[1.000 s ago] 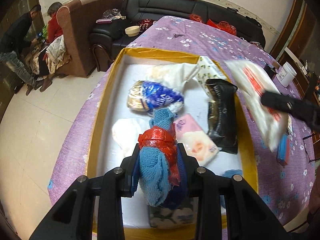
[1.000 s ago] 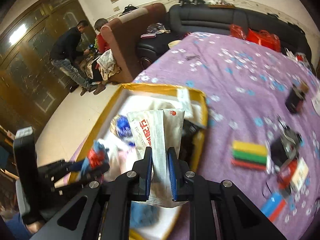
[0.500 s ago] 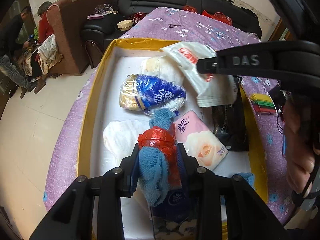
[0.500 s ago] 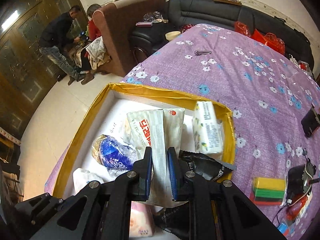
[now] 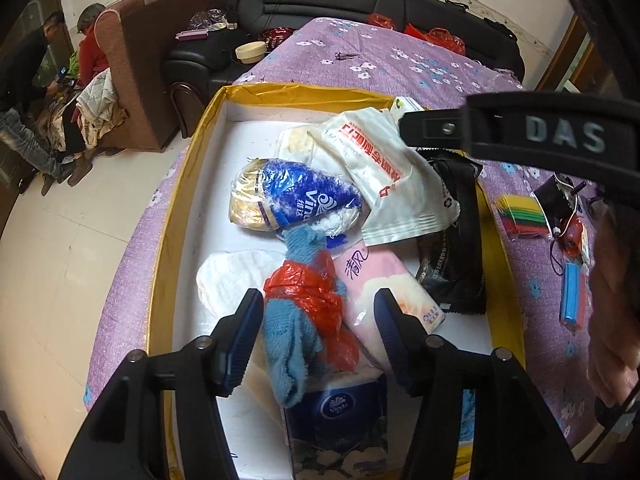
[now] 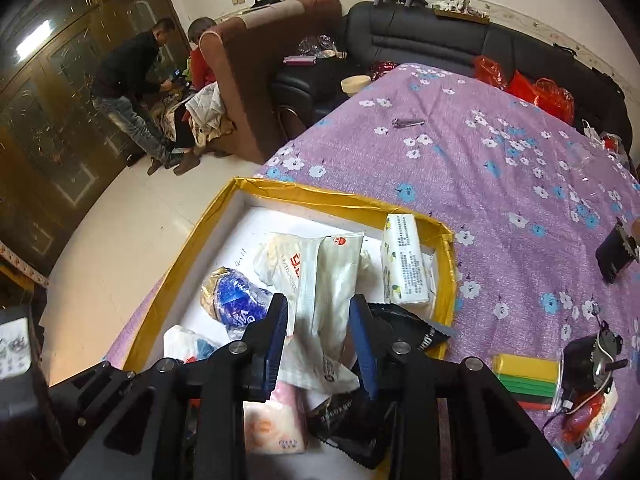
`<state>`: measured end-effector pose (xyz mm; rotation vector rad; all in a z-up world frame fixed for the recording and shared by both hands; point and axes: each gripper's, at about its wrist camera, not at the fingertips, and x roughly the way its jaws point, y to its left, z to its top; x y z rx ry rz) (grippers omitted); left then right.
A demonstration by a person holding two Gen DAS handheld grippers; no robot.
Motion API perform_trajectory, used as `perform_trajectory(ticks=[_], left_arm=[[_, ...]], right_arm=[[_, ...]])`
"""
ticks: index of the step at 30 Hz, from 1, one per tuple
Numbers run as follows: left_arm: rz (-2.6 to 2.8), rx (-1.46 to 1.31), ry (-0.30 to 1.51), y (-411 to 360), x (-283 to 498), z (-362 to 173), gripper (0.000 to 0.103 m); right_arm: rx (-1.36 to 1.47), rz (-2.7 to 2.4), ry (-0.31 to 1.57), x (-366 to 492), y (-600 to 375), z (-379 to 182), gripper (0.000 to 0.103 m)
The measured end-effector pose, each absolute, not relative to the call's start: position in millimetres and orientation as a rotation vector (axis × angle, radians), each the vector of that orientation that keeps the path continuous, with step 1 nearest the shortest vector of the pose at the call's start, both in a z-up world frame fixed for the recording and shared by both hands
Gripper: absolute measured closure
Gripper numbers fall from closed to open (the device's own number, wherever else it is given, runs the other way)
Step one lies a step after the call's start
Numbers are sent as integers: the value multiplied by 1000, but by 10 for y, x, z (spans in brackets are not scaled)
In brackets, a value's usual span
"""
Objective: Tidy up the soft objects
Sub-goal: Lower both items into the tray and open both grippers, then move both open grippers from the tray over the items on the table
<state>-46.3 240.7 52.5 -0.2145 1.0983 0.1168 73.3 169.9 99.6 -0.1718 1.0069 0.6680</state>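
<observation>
A yellow-rimmed white box (image 5: 176, 200) on the purple table holds several soft packs. My left gripper (image 5: 316, 300) hangs over its near end. Its jaws are opening around a blue towel bundle (image 5: 292, 332) tied with red plastic, and the pads stand off it. The bundle rests on a pink tissue pack (image 5: 384, 292) and a blue tissue pack (image 5: 340, 412). My right gripper (image 6: 318, 304) is over the box (image 6: 320, 200). Its jaws are opening around a white packet with red print (image 6: 324, 276), which lies on the pile, free of the pads.
Also in the box: a blue tissue bag (image 5: 296, 200), a black packet (image 5: 452, 240), a white cloth (image 5: 228, 276) and a wrapped tissue pack (image 6: 404, 264). A coloured sponge stack (image 6: 524, 376) and small gadgets lie right of it. Sofas and two people are beyond the table.
Both grippers' jaws have spread apart. The right gripper came in over the box and let the white packet down on the pile. The towel bundle now sits loose between the left jaws.
</observation>
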Motion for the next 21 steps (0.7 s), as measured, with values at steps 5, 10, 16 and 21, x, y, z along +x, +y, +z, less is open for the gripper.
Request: perform_trajectory(ticks=[5, 10, 16, 21], left_arm=[[130, -226, 1094, 2360, -475, 574, 44], [141, -226, 1081, 2296, -500, 642, 42], [149, -225, 1064, 2183, -510, 731, 35], [143, -224, 1055, 2067, -497, 784, 31]], right_arm=[[-132, 678, 994, 625, 1527, 1124, 68], [-96, 675, 995, 536, 1275, 1208, 67], [-46, 645, 1005, 461, 882, 1242, 63], [-14, 610, 1000, 411, 544, 1273, 58]])
